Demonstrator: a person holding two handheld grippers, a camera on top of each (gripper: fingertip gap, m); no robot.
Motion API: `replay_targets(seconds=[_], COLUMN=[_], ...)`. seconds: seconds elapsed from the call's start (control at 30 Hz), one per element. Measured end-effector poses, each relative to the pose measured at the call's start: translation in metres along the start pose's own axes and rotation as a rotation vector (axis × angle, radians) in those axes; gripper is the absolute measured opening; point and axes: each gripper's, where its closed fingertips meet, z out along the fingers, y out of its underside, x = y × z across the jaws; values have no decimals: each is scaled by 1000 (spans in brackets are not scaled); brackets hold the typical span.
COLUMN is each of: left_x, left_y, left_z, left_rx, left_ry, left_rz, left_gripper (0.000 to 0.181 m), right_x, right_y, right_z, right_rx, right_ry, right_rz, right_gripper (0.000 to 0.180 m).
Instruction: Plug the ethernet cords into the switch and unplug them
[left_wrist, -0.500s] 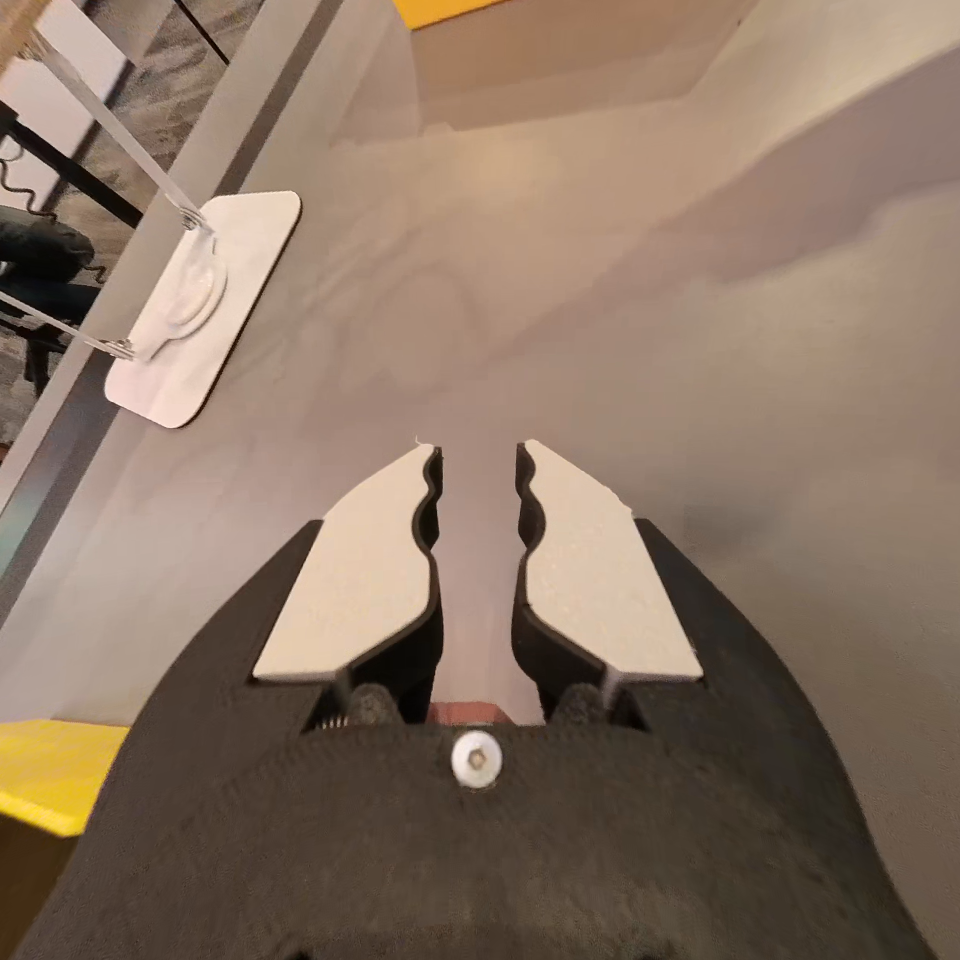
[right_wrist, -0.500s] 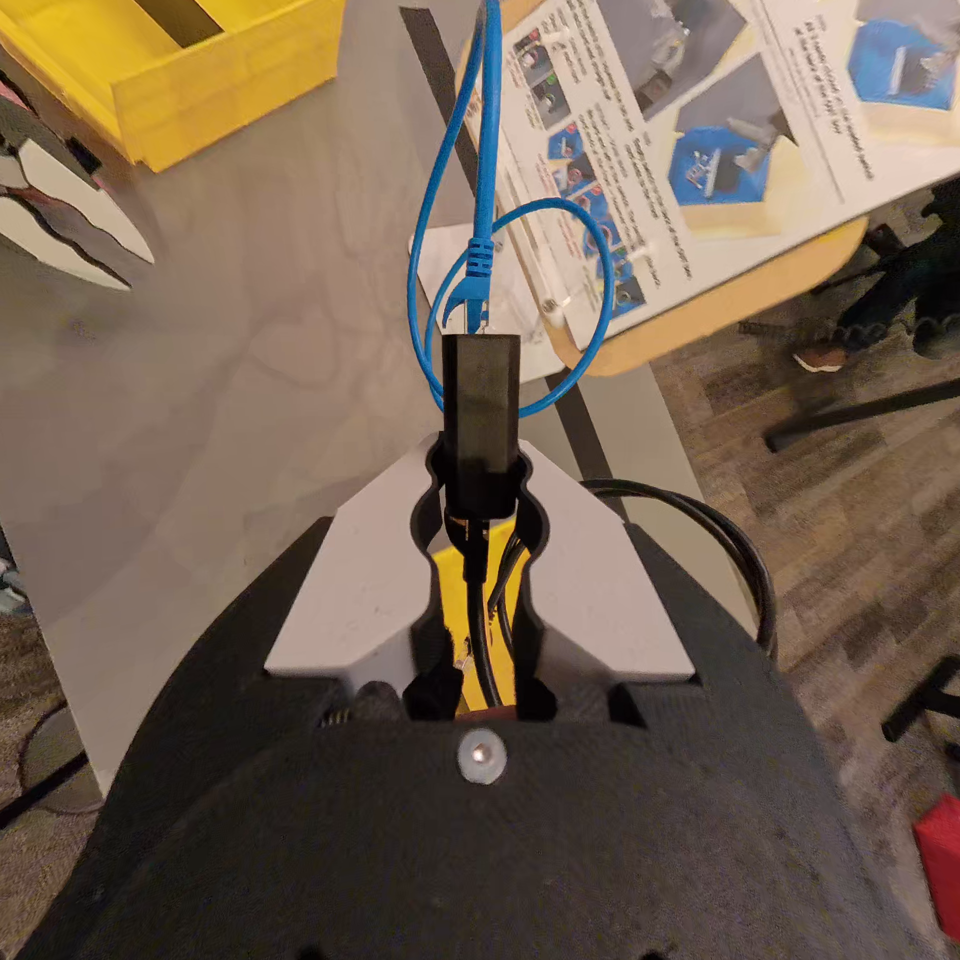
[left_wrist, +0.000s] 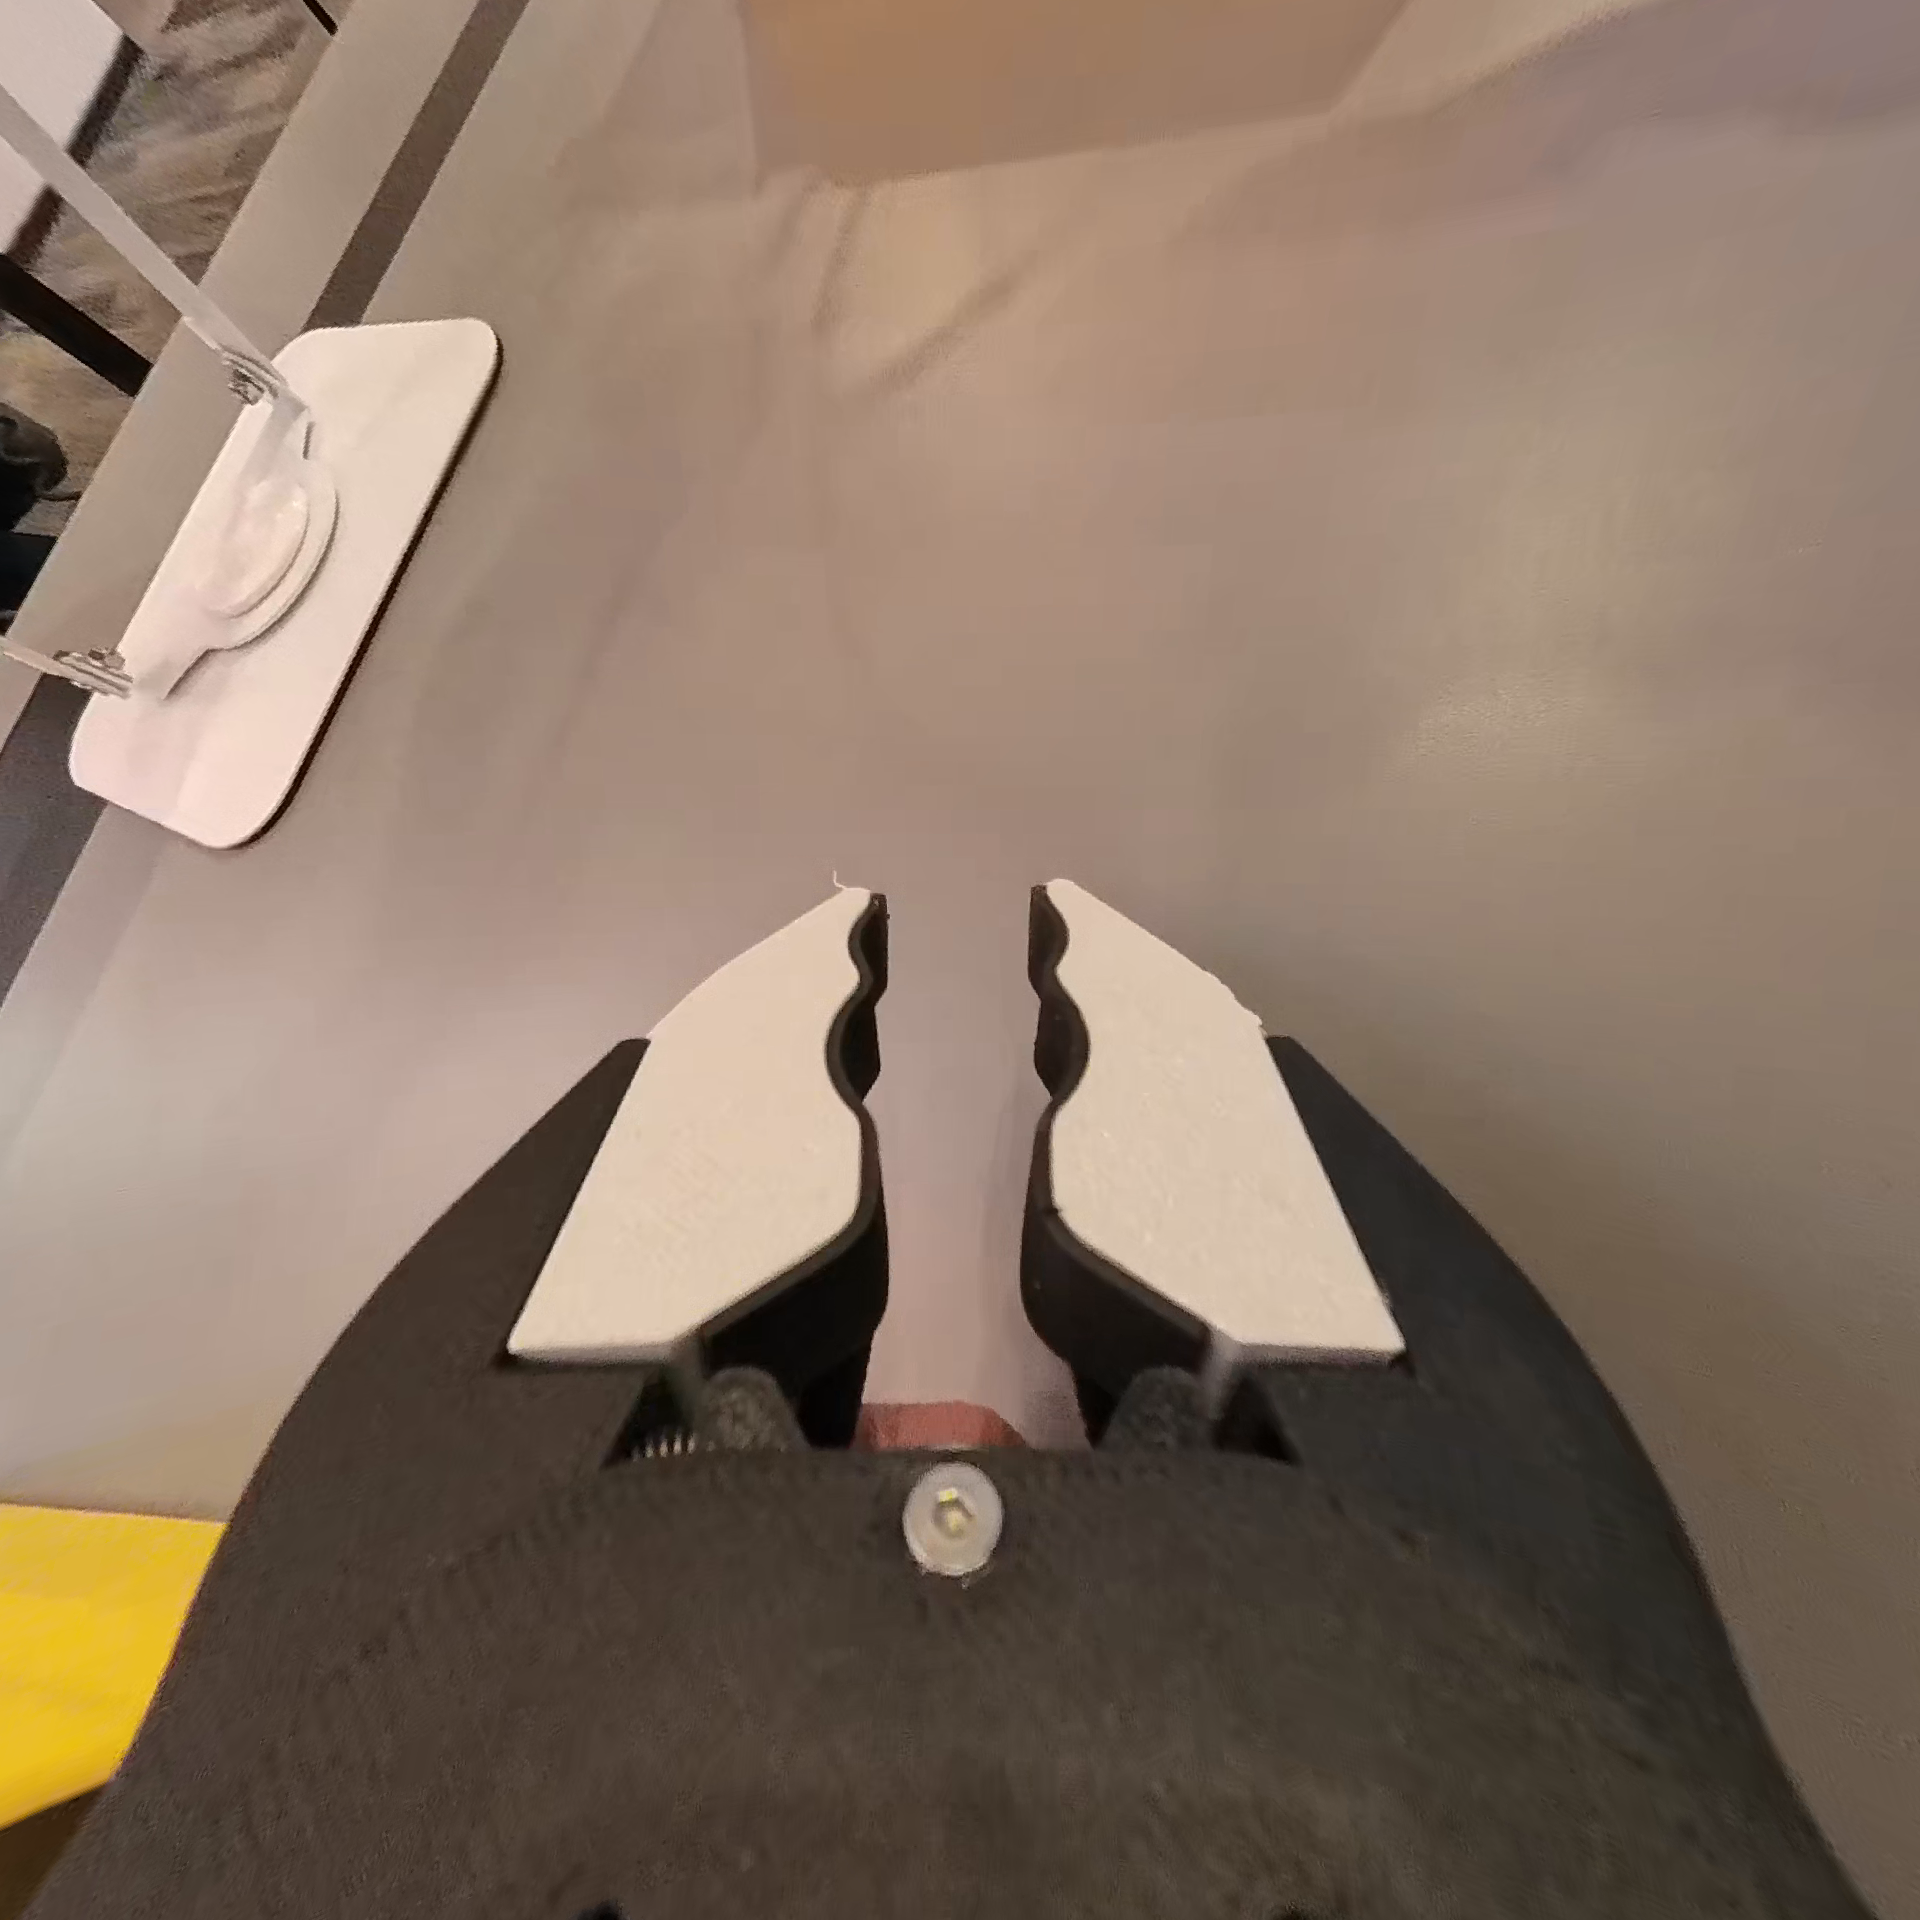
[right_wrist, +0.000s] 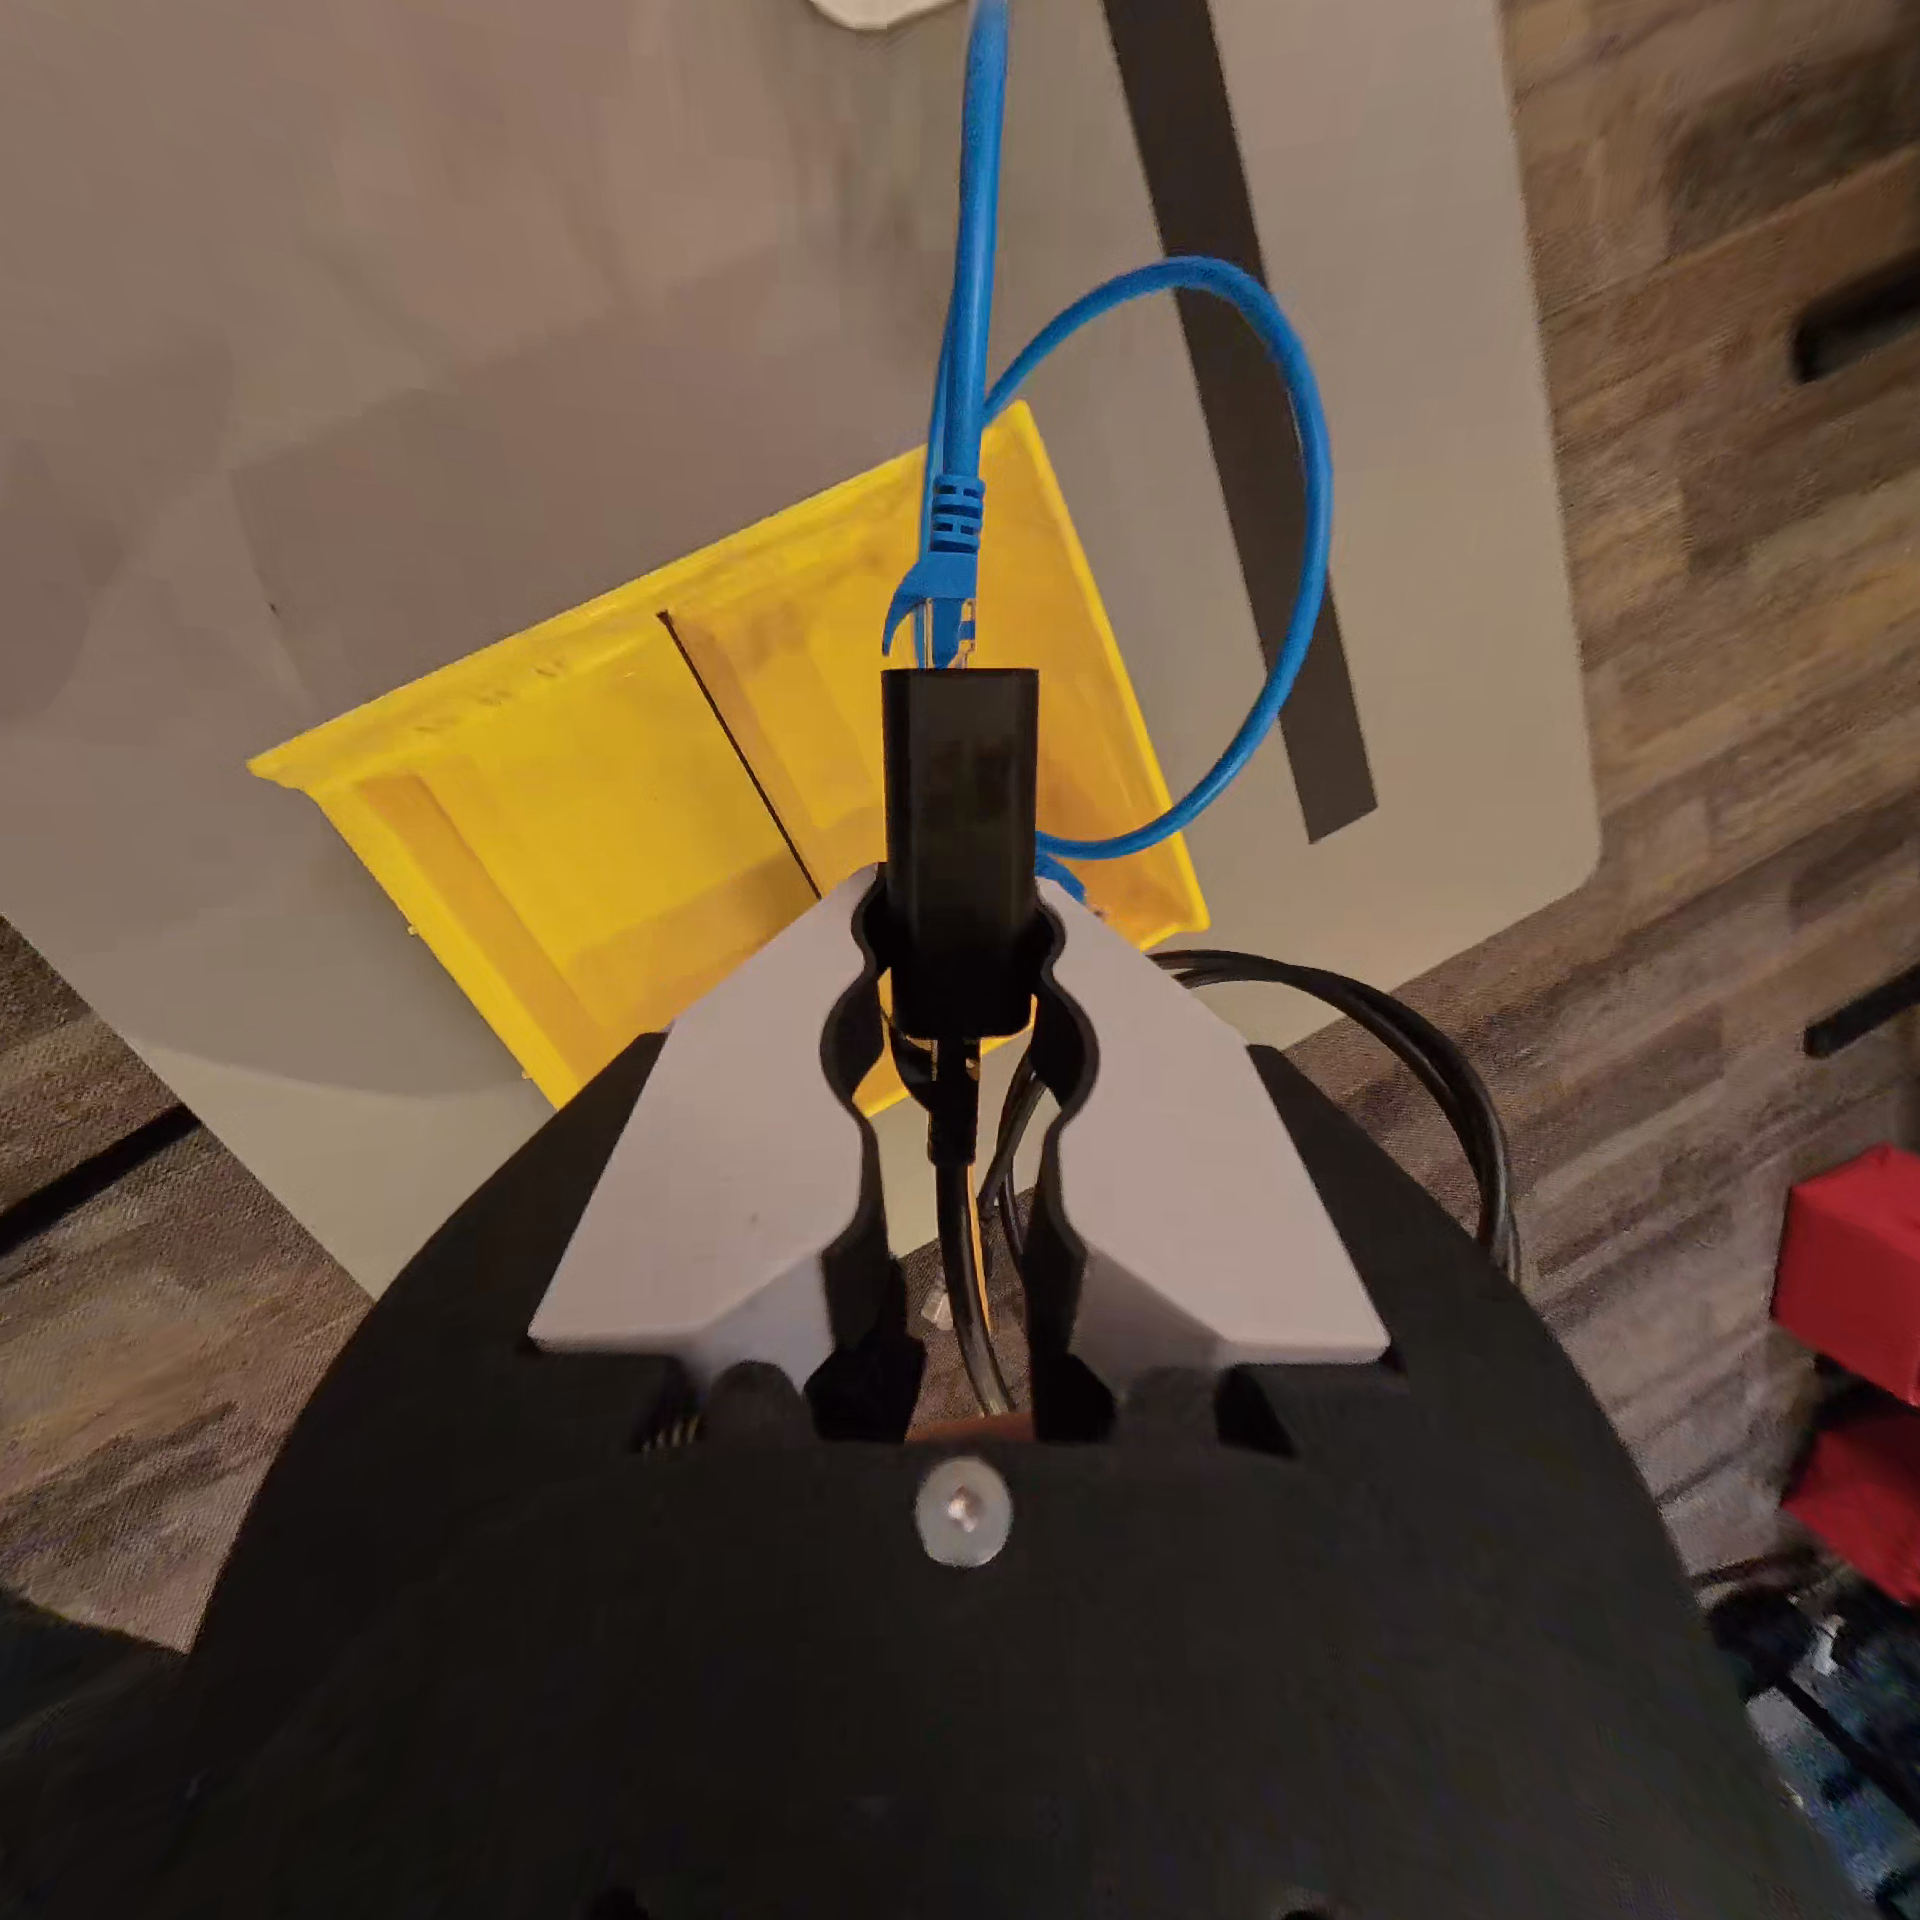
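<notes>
Switch: black, oblong, clamped at its near end between the fingers of the right gripper, held above the bench, far end pointing away from the camera.
Ethernet cord: blue, plug seated in the far end of the switch; cable runs up out of view, a loop curving off to the right.
Black cable: leaves the near end of the switch, passes between the fingers, arcs right over the bench edge.
Right gripper: closed tight on the switch.
Yellow bin: on the bench beneath the switch, divider visible, tilted in view.
Dark strip: diagonal across the bench, right of the cord.
Left gripper: fingers apart, nothing between them, above bare bench.
White plate: near the left bench edge, clear bracket mounted on it.
Floor: wood-patterned, red blocks at right.
</notes>
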Motion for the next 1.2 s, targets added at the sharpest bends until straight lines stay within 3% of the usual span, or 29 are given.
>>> replay_targets(seconds=[0.27,0.67,1.2], left_x=[5,9,9], left_y=[5,9,13], left_z=[4,7,9], left_rx=[-12,-19,-30], left_ry=[22,44,54], left_rz=[-4,-10,-2], left_gripper=[26,26,26], right_x=[-11,-4,-28], right_y=[-21,21,49], right_z=[55,151,231], right_rx=[109,60,-304], right_ry=[-184,-245,-343], right_rz=[65,190,54], right_gripper=[22,22,23])
